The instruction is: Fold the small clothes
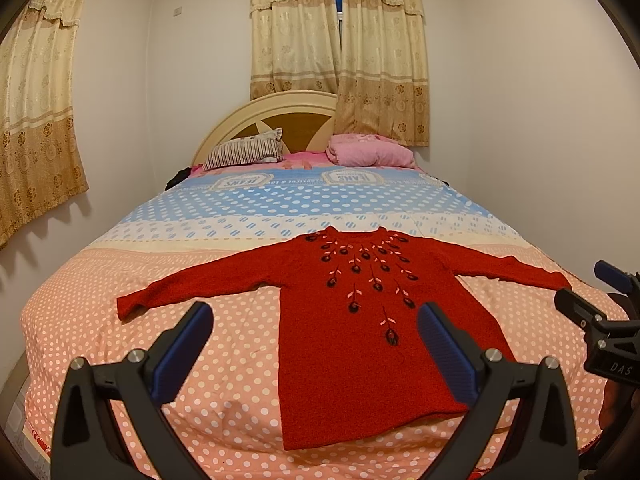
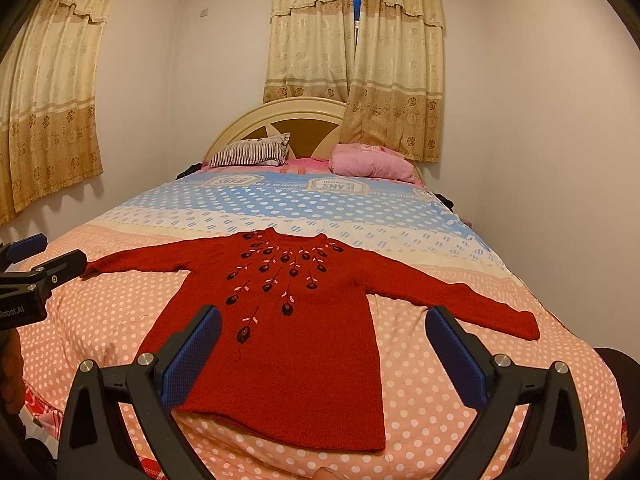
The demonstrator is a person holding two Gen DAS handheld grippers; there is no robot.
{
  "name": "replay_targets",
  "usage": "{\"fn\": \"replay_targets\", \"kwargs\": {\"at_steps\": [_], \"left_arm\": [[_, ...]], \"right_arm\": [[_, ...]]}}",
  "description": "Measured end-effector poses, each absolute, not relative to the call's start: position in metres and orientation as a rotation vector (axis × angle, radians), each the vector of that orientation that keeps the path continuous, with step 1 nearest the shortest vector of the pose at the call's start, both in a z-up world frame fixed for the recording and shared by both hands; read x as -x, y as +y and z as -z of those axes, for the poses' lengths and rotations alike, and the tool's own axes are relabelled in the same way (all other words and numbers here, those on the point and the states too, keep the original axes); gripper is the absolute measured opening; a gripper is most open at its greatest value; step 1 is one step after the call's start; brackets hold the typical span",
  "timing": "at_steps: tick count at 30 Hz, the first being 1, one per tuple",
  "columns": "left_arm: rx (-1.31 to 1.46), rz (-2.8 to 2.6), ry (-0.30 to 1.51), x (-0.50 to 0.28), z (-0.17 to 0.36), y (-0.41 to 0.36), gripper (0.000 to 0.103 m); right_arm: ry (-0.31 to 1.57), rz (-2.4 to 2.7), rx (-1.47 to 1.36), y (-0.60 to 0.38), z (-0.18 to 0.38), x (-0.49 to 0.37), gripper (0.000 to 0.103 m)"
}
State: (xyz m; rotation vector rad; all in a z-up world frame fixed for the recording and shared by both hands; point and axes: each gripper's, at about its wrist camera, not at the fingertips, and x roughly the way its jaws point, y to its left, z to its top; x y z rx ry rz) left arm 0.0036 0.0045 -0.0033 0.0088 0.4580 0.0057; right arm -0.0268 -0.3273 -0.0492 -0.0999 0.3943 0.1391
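Observation:
A small red knit sweater point(image 1: 352, 344) with dark embroidered flowers lies flat and face up on the bed, both sleeves spread out; it also shows in the right wrist view point(image 2: 296, 352). My left gripper point(image 1: 316, 320) is open and empty, held above the sweater's lower left part. My right gripper point(image 2: 324, 324) is open and empty, held above the sweater's lower right part. The right gripper also shows at the right edge of the left wrist view point(image 1: 600, 292), and the left gripper at the left edge of the right wrist view point(image 2: 40, 256).
The bed has a polka-dot cover point(image 1: 180, 340), pink near me and blue farther off. A striped pillow point(image 1: 246, 154) and a pink pillow point(image 1: 370, 152) lie by the headboard point(image 1: 272, 112). Curtains point(image 1: 340, 48) hang behind, white walls on both sides.

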Motion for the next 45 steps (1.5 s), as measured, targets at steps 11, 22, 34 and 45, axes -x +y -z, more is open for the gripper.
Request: {"fn": "replay_targets", "kwargs": {"at_steps": [11,22,34,45], "left_arm": [[-0.01,-0.006,0.459,-0.0037,0.0039,0.0042,0.103],[-0.008,-0.006,0.458,-0.0045,0.0036,0.0045,0.103],[-0.009,-0.005,0.459,-0.0047,0.0041,0.0042,0.103],[-0.009,-0.005,0.46,-0.0046,0.0045,0.0043,0.103]], "right_arm": [[0.394,-0.14,0.1,-0.3284,0.0478,0.0272,0.102],[0.399,-0.149,0.102,-0.3269,0.0476,0.029,0.102],[0.4,-0.154,0.101,-0.3259,0.0474,0.028,0.102],[0.401,-0.159,0.099,-0.3249,0.0472,0.0292,0.102]]}}
